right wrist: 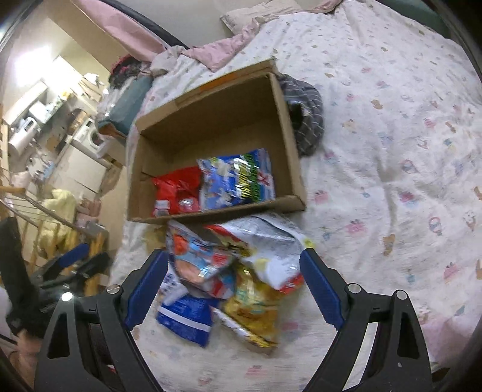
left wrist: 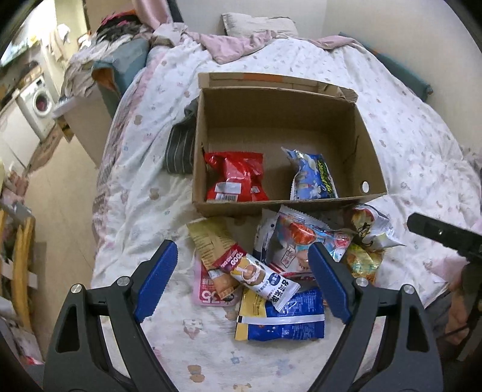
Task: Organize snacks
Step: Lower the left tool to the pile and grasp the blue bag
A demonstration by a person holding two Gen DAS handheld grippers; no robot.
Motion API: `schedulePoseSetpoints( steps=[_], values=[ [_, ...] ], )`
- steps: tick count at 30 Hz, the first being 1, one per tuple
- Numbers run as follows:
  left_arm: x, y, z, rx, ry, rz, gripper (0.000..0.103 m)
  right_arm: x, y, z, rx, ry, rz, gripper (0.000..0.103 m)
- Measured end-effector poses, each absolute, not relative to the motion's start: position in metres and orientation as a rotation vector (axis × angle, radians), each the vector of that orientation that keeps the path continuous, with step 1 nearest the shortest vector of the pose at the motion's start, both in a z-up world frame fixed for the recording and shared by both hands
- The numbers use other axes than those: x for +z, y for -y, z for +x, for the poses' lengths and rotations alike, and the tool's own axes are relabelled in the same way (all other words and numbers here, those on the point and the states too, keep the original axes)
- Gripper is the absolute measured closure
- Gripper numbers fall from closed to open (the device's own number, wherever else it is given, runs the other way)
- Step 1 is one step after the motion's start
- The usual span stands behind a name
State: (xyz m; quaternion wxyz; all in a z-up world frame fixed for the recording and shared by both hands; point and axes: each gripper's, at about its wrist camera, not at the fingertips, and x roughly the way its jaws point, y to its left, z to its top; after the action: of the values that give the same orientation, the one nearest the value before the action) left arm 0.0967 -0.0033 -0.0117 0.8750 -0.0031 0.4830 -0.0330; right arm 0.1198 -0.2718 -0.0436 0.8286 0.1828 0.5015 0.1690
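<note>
Both grippers, left gripper [left wrist: 242, 282] and right gripper [right wrist: 235, 286], are showing black triangular frames, blue ridged pads and silver round screws.

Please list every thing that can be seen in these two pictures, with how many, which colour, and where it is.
cardboard box: one, brown, open, on the bed.
red snack bag: one, red, inside the box, left side.
blue snack bag: one, blue and white, inside the box, right side.
loose snack packets: a pile, number unclear, mixed colours, on the quilt in front of the box.
quilt: one, white with small prints, covers the bed.
striped cloth: one, dark grey, beside the box.
pillow: one, pale, at the head of the bed.
washing machine: one, white, far left.
left gripper: open, above the pile.
right gripper: open, above the pile.
</note>
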Motion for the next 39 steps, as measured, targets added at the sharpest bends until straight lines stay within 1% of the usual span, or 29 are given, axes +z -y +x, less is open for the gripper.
schedulePoseSetpoints(
  steps=[6,10,11,14,23,25,28,34,35,36,37,38,39],
  values=[
    [-0.036,-0.013,0.095,-0.056,-1.091,-0.047,0.017,-0.053,0.286,0.118,0.342,-1.085,0.427,0.012],
    [-0.068,0.004,0.091,-0.144,-1.232,0.002,0.017,-0.054,0.286,0.119,0.339,-1.086,0.426,0.012],
    [-0.08,0.009,0.089,-0.177,-1.29,-0.012,0.017,-0.054,0.286,0.12,0.34,-1.089,0.428,0.012],
    [-0.104,0.017,0.086,-0.198,-1.386,-0.057,0.017,-0.055,0.282,0.12,0.348,-1.094,0.418,0.012],
    [-0.139,0.065,0.094,-0.206,-1.481,0.083,0.016,-0.056,0.283,0.117,0.35,-1.1,0.4,0.012],
    [-0.144,0.072,0.098,-0.193,-1.493,0.109,0.007,-0.057,0.285,0.116,0.348,-1.102,0.398,0.012],
    [-0.154,0.086,0.102,-0.172,-1.505,0.164,0.0,-0.059,0.287,0.114,0.345,-1.109,0.396,0.012],
    [-0.167,0.097,0.102,-0.144,-1.501,0.193,0.0,-0.059,0.292,0.112,0.333,-1.112,0.393,0.012],
    [-0.165,0.096,0.101,-0.151,-1.492,0.194,0.002,-0.06,0.293,0.112,0.332,-1.113,0.397,0.012],
    [-0.164,0.095,0.098,-0.156,-1.489,0.199,0.01,-0.06,0.294,0.112,0.333,-1.113,0.399,0.012],
    [-0.162,0.091,0.092,-0.159,-1.486,0.197,0.021,-0.059,0.294,0.112,0.333,-1.113,0.402,0.012],
    [-0.159,0.086,0.089,-0.167,-1.483,0.178,0.024,-0.059,0.295,0.112,0.334,-1.113,0.403,0.012],
    [-0.155,0.082,0.088,-0.171,-1.483,0.165,0.031,-0.059,0.295,0.112,0.334,-1.112,0.403,0.012]
  ],
)
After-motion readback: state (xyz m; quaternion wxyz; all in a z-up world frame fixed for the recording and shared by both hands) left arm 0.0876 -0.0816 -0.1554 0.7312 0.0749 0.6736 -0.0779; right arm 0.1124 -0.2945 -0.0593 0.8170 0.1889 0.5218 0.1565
